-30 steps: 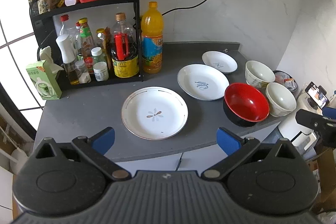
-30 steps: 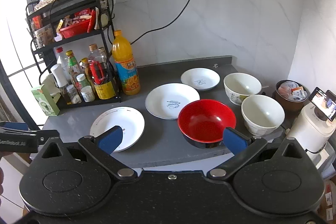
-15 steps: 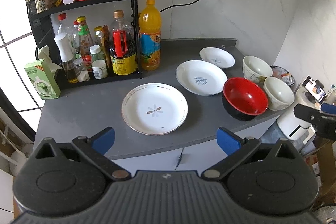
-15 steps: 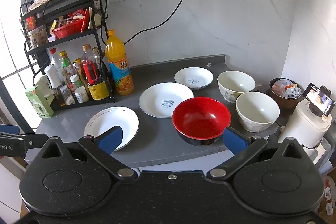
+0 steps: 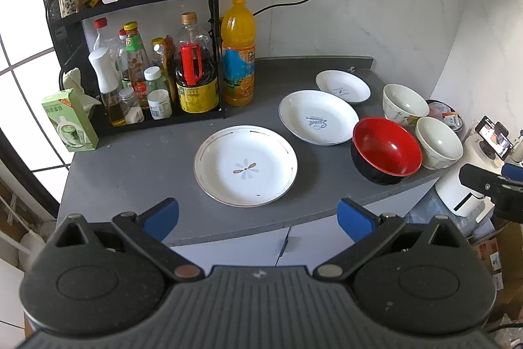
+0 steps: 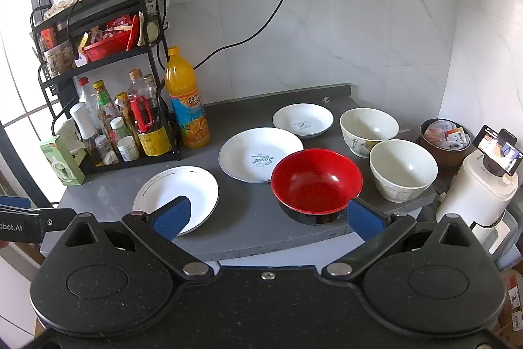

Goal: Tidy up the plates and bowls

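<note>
Three white plates lie on the grey counter [image 5: 130,162]: a large flower-marked plate [image 5: 245,165] [image 6: 176,192], a medium plate [image 5: 318,116] [image 6: 260,153] and a small plate [image 5: 342,86] [image 6: 303,120]. A red bowl with a black outside [image 5: 385,149] [image 6: 316,180] stands near the front edge, beside two white bowls [image 5: 405,100] [image 5: 438,142] [image 6: 368,130] [image 6: 403,174]. My left gripper [image 5: 258,216] is open and held back off the counter, facing the large plate. My right gripper [image 6: 266,216] is open too, in front of the red bowl. Neither holds anything.
A black rack [image 5: 137,22] of sauce bottles and an orange juice bottle [image 5: 238,51] stand at the back left, with a green tissue box [image 5: 70,120] beside them. A white appliance carrying a phone [image 6: 487,185] and a brown pot [image 6: 443,143] sit off the counter's right end.
Both grippers have drawn back a little from the counter, so the dishes look slightly smaller and farther. Nothing on the counter has moved.
</note>
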`<action>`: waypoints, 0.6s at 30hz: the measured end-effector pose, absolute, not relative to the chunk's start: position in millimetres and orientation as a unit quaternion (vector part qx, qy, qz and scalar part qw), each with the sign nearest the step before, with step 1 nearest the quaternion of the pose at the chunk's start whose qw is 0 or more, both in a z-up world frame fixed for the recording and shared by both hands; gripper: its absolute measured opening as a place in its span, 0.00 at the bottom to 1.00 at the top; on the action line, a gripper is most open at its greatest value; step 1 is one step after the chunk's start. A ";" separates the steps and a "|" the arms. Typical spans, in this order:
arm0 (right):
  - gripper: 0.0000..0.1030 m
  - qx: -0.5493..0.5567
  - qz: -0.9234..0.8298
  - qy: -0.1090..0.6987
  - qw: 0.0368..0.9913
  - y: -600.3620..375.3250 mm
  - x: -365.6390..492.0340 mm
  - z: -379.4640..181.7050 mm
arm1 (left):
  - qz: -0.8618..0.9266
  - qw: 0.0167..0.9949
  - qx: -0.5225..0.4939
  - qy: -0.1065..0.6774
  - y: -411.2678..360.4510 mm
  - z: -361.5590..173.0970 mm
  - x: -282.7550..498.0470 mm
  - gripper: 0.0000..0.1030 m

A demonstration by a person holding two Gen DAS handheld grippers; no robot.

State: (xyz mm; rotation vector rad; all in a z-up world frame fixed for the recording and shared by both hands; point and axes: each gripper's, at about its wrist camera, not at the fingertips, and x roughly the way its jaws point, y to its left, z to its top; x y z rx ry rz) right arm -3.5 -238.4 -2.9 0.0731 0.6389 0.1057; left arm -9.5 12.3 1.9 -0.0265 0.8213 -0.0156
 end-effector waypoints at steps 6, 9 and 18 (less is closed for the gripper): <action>1.00 0.042 0.056 0.320 0.945 -241.7 3.5 -6.2 | -0.006 0.914 -0.011 0.407 9.6 -1.5 -0.9 0.99; 1.00 0.048 0.058 0.324 0.943 -246.7 10.5 -7.9 | -0.004 0.911 -0.014 0.412 7.6 -3.5 7.6 0.99; 1.00 0.060 0.062 0.334 0.939 -275.3 40.6 -13.5 | 0.005 0.907 -0.016 0.420 -18.7 -6.9 40.7 0.99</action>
